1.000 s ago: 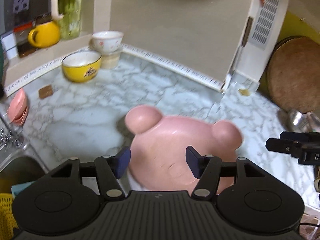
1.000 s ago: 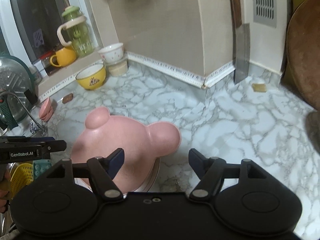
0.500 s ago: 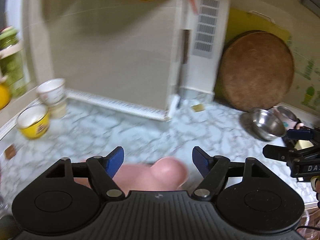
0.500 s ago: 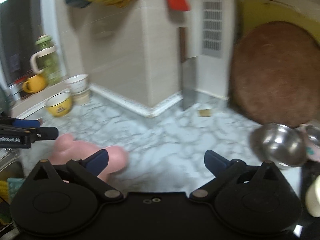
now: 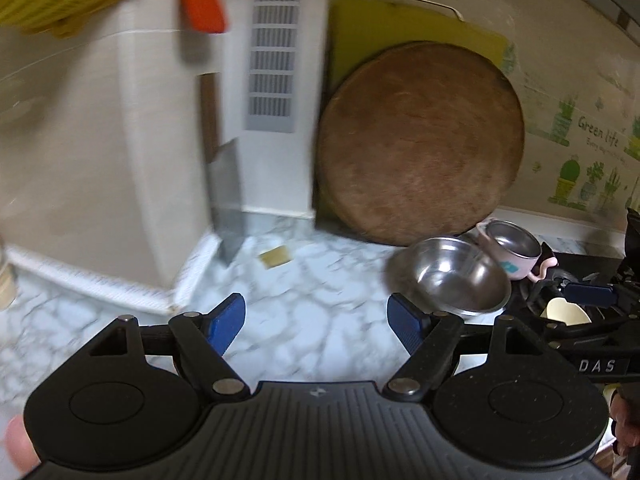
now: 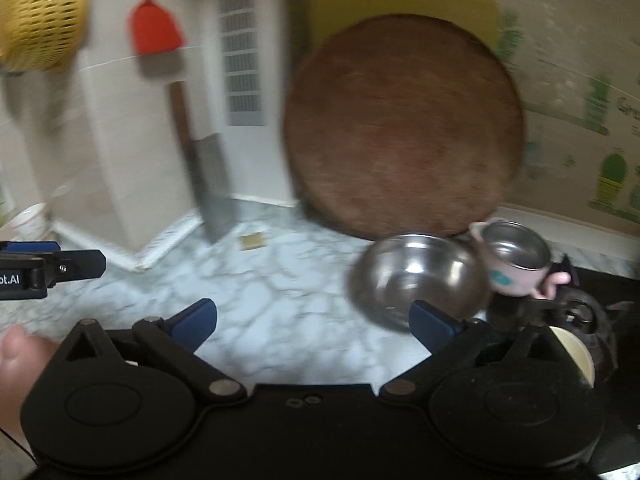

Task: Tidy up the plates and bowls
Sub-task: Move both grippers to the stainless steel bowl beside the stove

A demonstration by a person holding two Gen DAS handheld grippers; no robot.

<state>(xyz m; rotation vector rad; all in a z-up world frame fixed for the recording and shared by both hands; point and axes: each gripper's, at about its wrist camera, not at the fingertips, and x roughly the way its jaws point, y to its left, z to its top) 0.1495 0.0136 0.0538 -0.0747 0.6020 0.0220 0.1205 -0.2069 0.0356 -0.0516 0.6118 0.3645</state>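
Note:
A steel bowl (image 5: 452, 276) (image 6: 416, 276) sits on the marble counter (image 5: 320, 280), in front of a round wooden board. Just right of the bowl stands a pink cup with a steel lining (image 5: 508, 248) (image 6: 512, 256). A cream dish (image 5: 564, 312) (image 6: 572, 352) rests on the black stove. My left gripper (image 5: 316, 320) hangs open over bare marble, left of the bowl, with nothing between its fingers. My right gripper (image 6: 314, 320) is open wide and empty; its right finger overlaps the bowl's near rim in the picture. A white bowl (image 6: 30, 220) shows at the far left.
The wooden chopping board (image 5: 420, 144) leans on the wall with a yellow board behind it. A cleaver (image 5: 226, 208) stands against the wall corner, and a small tan pad (image 5: 275, 258) lies near it. A red spatula (image 6: 154, 28) and a yellow colander hang above. The black stove (image 6: 592, 320) is at the right.
Both grippers swung right, away from the pink bear-shaped plate, which has left both views. Their jaws opened wider. The steel bowl, cup and stove came into view.

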